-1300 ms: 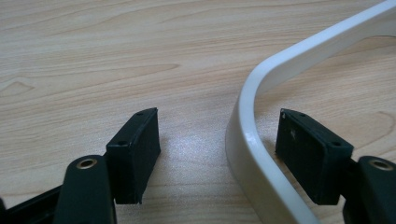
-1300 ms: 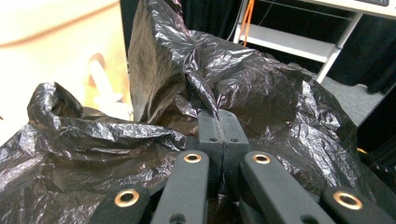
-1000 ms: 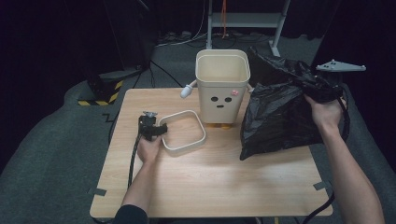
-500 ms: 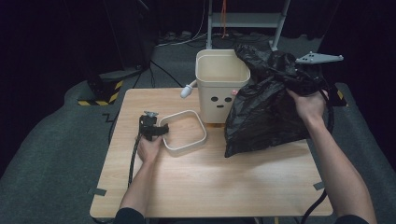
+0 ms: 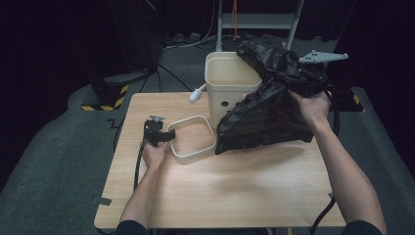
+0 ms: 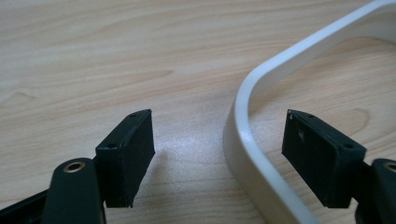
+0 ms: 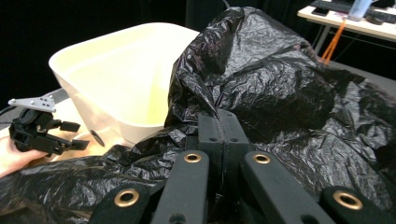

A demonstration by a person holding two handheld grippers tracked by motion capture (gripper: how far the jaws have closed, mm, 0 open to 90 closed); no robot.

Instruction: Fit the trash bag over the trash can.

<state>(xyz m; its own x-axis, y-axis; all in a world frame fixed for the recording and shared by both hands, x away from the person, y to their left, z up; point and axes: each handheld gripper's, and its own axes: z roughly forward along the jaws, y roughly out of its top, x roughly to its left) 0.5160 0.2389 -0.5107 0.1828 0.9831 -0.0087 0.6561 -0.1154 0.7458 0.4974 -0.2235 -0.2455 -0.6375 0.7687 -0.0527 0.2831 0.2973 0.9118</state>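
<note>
The right tongs point(image 7: 217, 123), clenched on the crinkled black plastic bag point(image 5: 266, 110), hold it beside the cream square plastic bin point(image 5: 230, 83). The left tongs point(image 6: 219, 158) straddle the cream rectangular ring point(image 5: 192, 138), released. Next: spread the bag over the bin's mouth.

No readable text, labels, brands or numbers on the bin point(image 5: 230, 93), bag point(image 5: 269, 112) or desk point(image 5: 235, 196)
</note>
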